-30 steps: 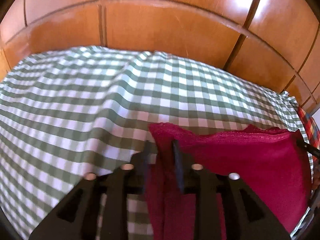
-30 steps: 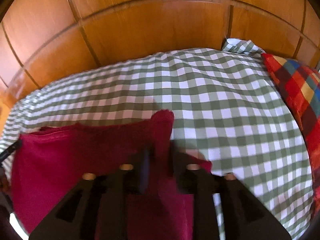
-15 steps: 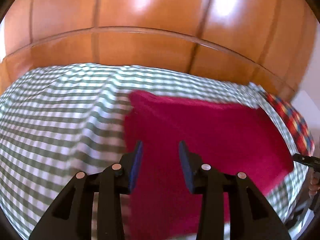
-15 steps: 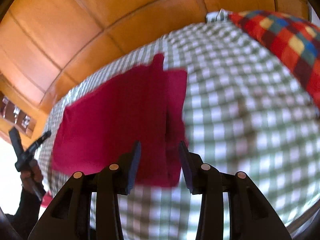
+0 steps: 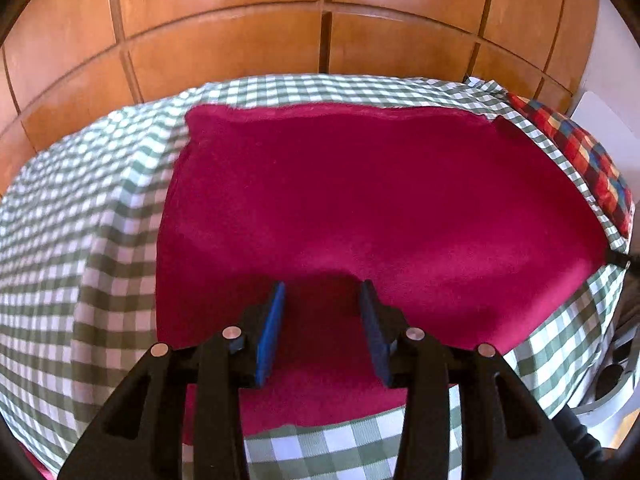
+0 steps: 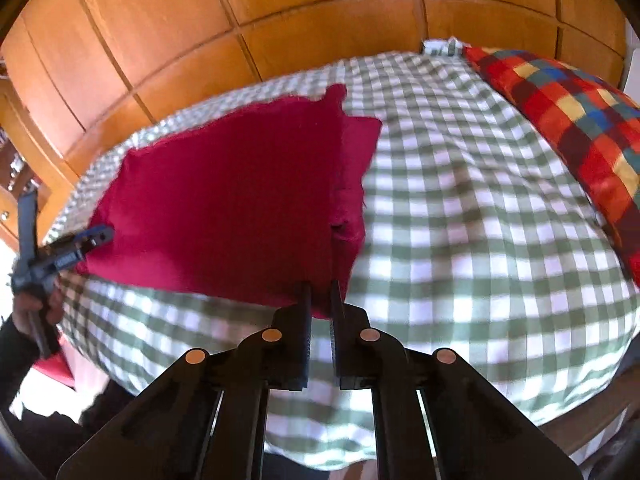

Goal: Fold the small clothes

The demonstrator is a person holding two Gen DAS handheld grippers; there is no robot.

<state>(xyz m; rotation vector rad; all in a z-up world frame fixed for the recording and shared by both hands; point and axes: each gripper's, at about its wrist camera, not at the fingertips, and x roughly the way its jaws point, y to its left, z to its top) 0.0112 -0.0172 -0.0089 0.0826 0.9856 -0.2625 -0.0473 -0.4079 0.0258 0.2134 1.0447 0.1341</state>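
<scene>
At the far left of the right wrist view I saw my left gripper (image 6: 100, 235) beside the red cloth's (image 6: 224, 200) left edge; in its own view its jaws were opening, apart over the cloth and pinching nothing. The cloth lay folded flat on the checked bedspread (image 6: 460, 220), centre-left. Lower centre, my right gripper (image 6: 320, 300) had its jaws together on the cloth's near right corner. I judged one fold done, with at least another left.

Both hand-held grippers released the red cloth (image 5: 380, 200), now lying flat.
</scene>
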